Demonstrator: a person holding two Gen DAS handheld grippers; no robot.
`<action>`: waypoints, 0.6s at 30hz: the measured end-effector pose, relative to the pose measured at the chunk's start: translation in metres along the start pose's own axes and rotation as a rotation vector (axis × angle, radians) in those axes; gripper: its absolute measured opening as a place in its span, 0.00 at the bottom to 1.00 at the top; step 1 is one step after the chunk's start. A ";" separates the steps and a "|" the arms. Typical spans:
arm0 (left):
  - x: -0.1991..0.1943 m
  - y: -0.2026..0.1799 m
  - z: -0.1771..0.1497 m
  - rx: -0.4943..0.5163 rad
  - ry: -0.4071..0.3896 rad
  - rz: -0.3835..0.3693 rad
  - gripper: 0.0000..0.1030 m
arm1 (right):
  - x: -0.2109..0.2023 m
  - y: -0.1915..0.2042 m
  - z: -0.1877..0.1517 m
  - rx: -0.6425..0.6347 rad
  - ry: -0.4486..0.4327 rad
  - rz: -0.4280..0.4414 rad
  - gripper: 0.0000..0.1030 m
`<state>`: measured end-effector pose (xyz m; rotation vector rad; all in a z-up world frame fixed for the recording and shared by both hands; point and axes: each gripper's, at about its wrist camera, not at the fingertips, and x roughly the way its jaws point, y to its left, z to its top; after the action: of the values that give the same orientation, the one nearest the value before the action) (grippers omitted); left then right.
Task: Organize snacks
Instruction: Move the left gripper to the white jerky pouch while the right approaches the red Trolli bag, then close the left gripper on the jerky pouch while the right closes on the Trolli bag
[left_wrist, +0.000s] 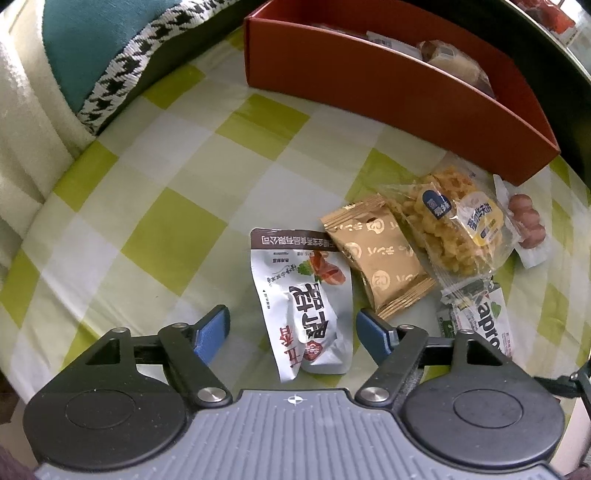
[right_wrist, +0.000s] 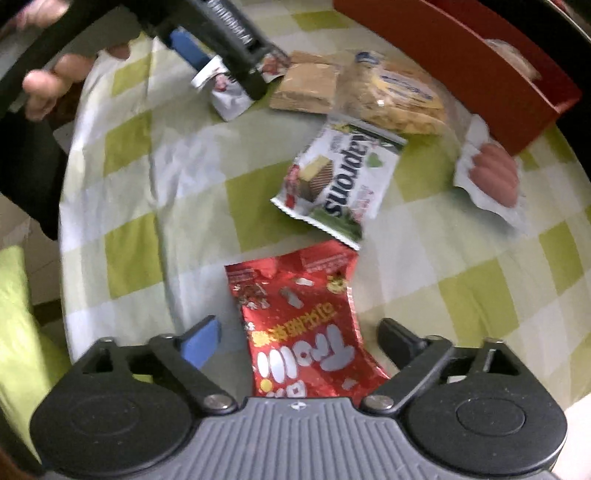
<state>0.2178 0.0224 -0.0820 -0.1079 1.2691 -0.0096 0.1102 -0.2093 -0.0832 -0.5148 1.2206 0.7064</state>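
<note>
Table under a green-and-white checked cloth, teal cushion with houndstooth trim beside it, soft even light

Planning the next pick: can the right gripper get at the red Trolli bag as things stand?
Probably yes. The right gripper is open, its fingers either side of the red Trolli bag, which lies flat on the checked cloth with nothing over it.

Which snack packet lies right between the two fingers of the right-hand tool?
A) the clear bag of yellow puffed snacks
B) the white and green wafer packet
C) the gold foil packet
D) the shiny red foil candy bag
D: in the right wrist view the shiny red foil candy bag lies on the checked cloth between the open fingers of the right tool, which do not touch it.
</note>
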 end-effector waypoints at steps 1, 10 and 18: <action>0.000 0.000 0.000 0.000 0.000 0.000 0.80 | 0.003 0.003 0.000 0.006 0.000 -0.009 1.00; 0.005 -0.003 0.000 -0.030 -0.001 0.015 0.87 | 0.004 0.005 -0.005 0.151 -0.059 -0.104 0.86; 0.013 -0.019 -0.008 -0.019 -0.011 0.080 0.95 | -0.021 -0.004 -0.018 0.269 -0.131 -0.085 0.55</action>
<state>0.2152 0.0024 -0.0954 -0.0739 1.2617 0.0718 0.0973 -0.2292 -0.0686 -0.2903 1.1422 0.4870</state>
